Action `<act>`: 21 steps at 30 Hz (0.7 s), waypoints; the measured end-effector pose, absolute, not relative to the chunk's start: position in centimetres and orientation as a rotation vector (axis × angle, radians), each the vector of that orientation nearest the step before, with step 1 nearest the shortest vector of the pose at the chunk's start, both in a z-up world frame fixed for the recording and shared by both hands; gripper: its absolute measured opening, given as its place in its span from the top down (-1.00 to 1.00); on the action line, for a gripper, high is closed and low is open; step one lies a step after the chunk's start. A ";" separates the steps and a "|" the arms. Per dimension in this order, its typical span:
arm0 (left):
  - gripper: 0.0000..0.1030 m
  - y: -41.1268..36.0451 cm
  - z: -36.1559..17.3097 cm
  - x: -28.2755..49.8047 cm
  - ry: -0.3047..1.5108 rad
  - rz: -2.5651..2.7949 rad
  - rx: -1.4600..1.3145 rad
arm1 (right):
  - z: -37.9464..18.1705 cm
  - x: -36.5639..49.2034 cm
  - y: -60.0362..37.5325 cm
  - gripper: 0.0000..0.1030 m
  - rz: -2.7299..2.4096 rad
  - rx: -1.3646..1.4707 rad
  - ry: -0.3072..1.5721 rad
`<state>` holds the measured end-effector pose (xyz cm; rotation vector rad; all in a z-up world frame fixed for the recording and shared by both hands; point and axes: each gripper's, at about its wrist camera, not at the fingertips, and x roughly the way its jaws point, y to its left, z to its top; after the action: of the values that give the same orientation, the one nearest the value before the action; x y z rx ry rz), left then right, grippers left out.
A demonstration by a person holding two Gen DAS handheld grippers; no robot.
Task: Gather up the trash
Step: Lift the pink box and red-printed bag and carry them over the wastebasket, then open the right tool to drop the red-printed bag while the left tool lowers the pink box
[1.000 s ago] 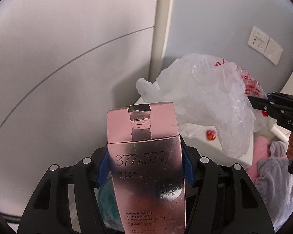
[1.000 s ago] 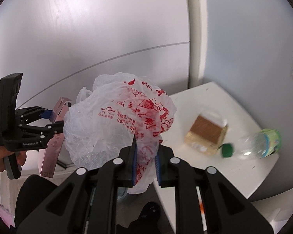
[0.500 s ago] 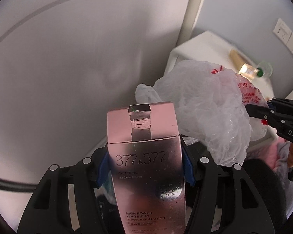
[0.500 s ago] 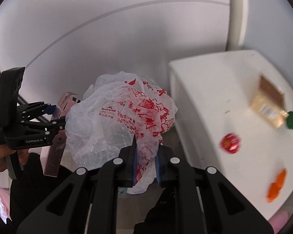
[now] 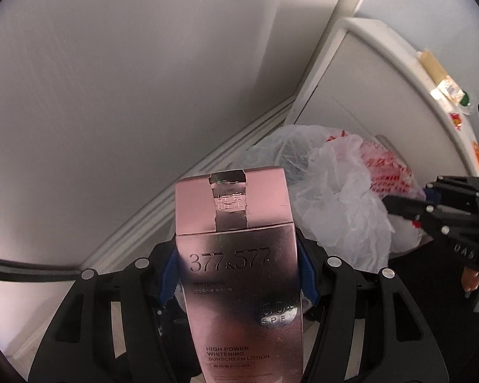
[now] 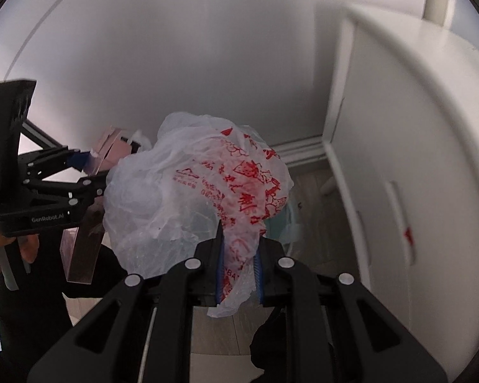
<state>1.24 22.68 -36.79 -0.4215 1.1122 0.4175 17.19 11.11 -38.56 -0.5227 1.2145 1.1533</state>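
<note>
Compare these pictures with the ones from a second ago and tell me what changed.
Both tools tipped down and sank: the white table rose toward the upper right of each view, and its side panel, the baseboard and the floor came into sight. Nothing was picked up or released. The left tool still clamps the pink box; the right tool still pinches the plastic bag.

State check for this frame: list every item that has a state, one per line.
left gripper: shut on the sunscreen box
sunscreen box: held, top flap closed
right gripper: shut on the plastic bag
plastic bag: crumpled, pinched at its lower edge, hanging free of the floor
white cabinet: door closed
clear bottle: lying on the cabinet top, green cap on
</note>
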 end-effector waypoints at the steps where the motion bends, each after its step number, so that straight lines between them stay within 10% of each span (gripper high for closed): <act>1: -0.13 22.6 -37.3 1.8 1.117 0.417 -0.428 | -39.1 17.2 11.5 0.69 1.152 -0.532 1.224; 21: -0.10 24.1 -48.8 5.3 1.196 0.409 -0.587 | -51.7 18.2 17.7 0.69 1.105 -0.657 1.427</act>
<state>5.29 24.08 -48.78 -0.5872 1.1963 0.4094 18.23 17.75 -51.73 -0.6571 1.4273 1.1045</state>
